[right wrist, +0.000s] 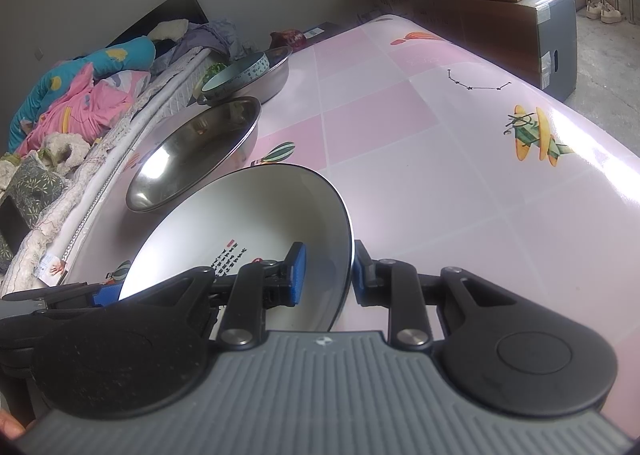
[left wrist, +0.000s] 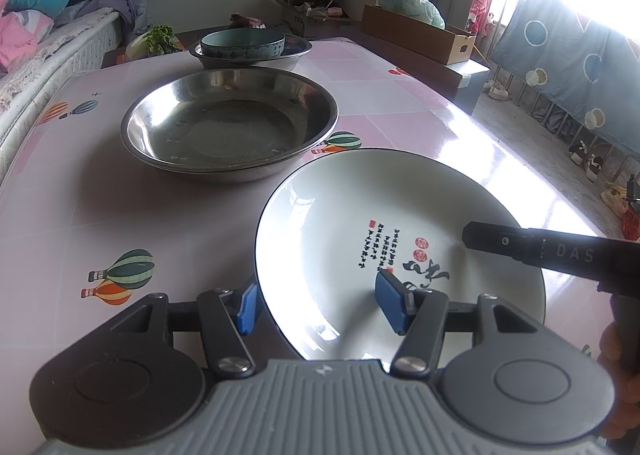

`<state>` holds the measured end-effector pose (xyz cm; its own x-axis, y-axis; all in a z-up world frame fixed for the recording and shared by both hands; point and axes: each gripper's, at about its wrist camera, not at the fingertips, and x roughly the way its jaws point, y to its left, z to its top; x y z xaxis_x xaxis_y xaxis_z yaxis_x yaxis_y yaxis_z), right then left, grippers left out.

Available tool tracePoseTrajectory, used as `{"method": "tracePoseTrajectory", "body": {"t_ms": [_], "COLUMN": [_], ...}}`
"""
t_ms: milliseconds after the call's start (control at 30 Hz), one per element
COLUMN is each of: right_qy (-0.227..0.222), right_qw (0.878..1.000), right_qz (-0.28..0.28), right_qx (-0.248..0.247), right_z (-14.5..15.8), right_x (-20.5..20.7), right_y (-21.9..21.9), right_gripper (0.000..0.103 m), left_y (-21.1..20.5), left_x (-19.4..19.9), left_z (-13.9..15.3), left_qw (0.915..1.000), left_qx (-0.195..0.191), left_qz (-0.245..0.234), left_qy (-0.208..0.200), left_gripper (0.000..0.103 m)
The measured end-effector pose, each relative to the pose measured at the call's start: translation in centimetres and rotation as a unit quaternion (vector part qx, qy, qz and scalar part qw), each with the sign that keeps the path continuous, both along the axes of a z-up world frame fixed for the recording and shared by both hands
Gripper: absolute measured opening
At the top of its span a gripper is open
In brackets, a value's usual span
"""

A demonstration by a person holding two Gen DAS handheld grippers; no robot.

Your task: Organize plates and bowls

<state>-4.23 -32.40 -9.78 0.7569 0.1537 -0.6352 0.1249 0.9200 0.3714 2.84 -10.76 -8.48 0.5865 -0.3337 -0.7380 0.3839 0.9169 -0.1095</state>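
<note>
Where lettering can be read at all, it is the white "DAS" on the black body of the right gripper [left wrist: 492, 243] as it reaches in from the right of the left wrist view; the white plate [left wrist: 400, 239] carries columns of black calligraphy with small red seals, too small to read. A glossy pink-and-white checked tablecloth [left wrist: 380, 67] printed with striped hot-air balloons, a small aeroplane and a dotted constellation covers the table. Farther back on it sit a wide steel basin [left wrist: 230, 123] and, behind that, a second steel basin [left wrist: 252, 55] with a pale blue bowl [left wrist: 243, 44] resting inside. Bedding in pink and teal [right wrist: 80, 95] lies along 1 side of the table, cardboard boxes [left wrist: 420, 33] stand past its far end, and a bright window with a blue circle-patterned cloth [left wrist: 568, 67] fills the right. The left gripper [left wrist: 316, 307] has its 2 blue pads spread about halfway, straddling the plate's near rim, 1 pad outside by the edge and 1 over the inside, not clearly pressing. The right gripper [right wrist: 328, 271] is pinched narrow on the plate's right rim [right wrist: 348, 255], a pad on each face. The plate sits tilted at the near end of the table.
</note>
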Motion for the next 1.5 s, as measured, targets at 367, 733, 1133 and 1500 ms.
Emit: {"method": "tracePoseTrajectory", "body": {"t_ms": [367,733,1133,1500], "right_qy": [0.0,-0.003,-0.004,-0.004], "right_qw": [1.0,1.0,1.0,1.0], "right_qz": [0.0,0.001,-0.003,-0.004], "right_qx": [0.001,-0.001,-0.003,-0.014], "right_z": [-0.03,0.06,0.39,0.5], "right_x": [-0.03,0.04,0.52,0.1], "right_y": [0.02,-0.03,0.2,0.69], "right_gripper": [0.024,0.025,0.031,0.031], "left_y": [-0.02,-0.09,-0.55,-0.48], "left_x": [0.0,0.04,0.36,0.31], "left_z": [-0.01,-0.01,0.04,0.02], "left_qw": [1.0,1.0,0.9999,0.9999], "left_qx": [0.0,0.001,0.008,0.006], "left_qz": [0.0,0.0,0.004,0.007], "left_qy": [0.0,-0.002,-0.008,-0.008], "left_gripper": [0.061,0.063,0.065,0.064]}}
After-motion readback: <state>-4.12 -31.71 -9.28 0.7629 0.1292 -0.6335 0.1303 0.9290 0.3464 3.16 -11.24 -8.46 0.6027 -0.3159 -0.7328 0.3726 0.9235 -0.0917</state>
